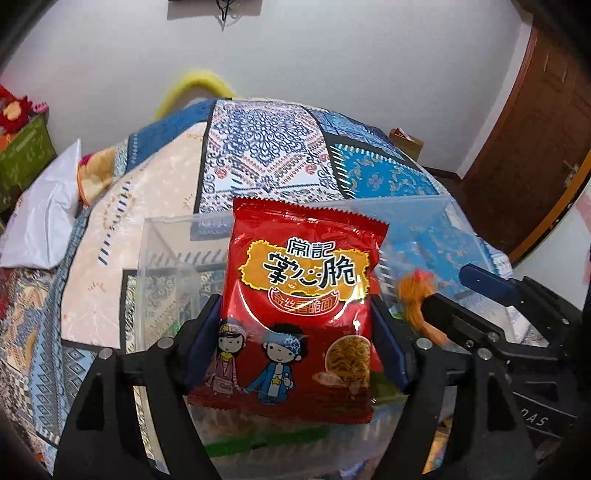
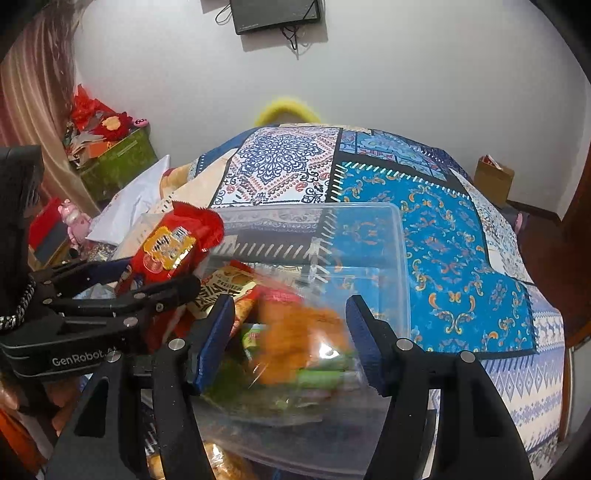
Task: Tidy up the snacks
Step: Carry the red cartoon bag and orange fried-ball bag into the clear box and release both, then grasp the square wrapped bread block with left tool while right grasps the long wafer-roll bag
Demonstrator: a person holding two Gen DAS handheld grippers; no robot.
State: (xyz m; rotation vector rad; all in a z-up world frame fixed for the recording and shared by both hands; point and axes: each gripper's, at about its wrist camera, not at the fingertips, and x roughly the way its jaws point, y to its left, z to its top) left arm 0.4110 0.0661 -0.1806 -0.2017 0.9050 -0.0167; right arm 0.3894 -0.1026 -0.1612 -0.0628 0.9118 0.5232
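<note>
Left gripper (image 1: 295, 332), lower centre of the left wrist view: black arms rise from the bottom edge, blue pads (image 1: 201, 341) flanking a red packet; contact on the pads is unclear. Right gripper (image 2: 291, 339), lower centre of the right wrist view: jaws apart, blue pads (image 2: 218, 343) either side of a blurred orange bag.

Patchwork bedspread (image 2: 443, 236) covering the bed; white pillow (image 1: 40, 225) at its left; green box (image 2: 118, 162) bearing red items; cardboard box (image 2: 493, 181) by the wall; wall-mounted screen (image 2: 277, 14); wooden door (image 1: 535, 140).
</note>
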